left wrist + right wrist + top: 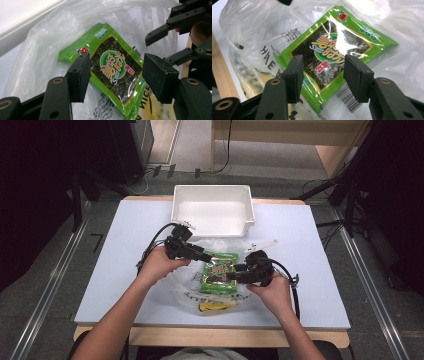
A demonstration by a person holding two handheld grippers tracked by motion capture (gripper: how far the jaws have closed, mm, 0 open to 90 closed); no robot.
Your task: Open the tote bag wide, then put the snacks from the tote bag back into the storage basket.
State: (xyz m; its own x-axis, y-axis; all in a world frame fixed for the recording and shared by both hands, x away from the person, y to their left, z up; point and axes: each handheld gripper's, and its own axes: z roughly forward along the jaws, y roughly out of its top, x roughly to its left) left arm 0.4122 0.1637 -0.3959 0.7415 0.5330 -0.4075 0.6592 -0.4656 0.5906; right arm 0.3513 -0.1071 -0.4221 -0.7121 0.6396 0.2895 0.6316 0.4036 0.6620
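Note:
A green seaweed snack packet (pixel 219 270) (pixel 112 67) (pixel 332 50) lies flat on a crumpled clear plastic bag (pixel 187 287) (pixel 45 55) (pixel 254 25) in the middle of the white table (pixel 115 270). My left gripper (pixel 206 257) (pixel 119 75) hovers at the packet's left edge, its jaws wide apart with nothing between the pads. From the right, my right gripper (pixel 235 272) (pixel 323 75) (pixel 160 45) points at the packet, also open and holding nothing. Both sit slightly above the packet.
A white empty bin (pixel 212 227) stands at the table's far edge, behind the bag. Something yellow (pixel 215 306) (pixel 249 80) shows through the bag near the front edge. A wooden strip (pixel 210 337) borders the table's near side.

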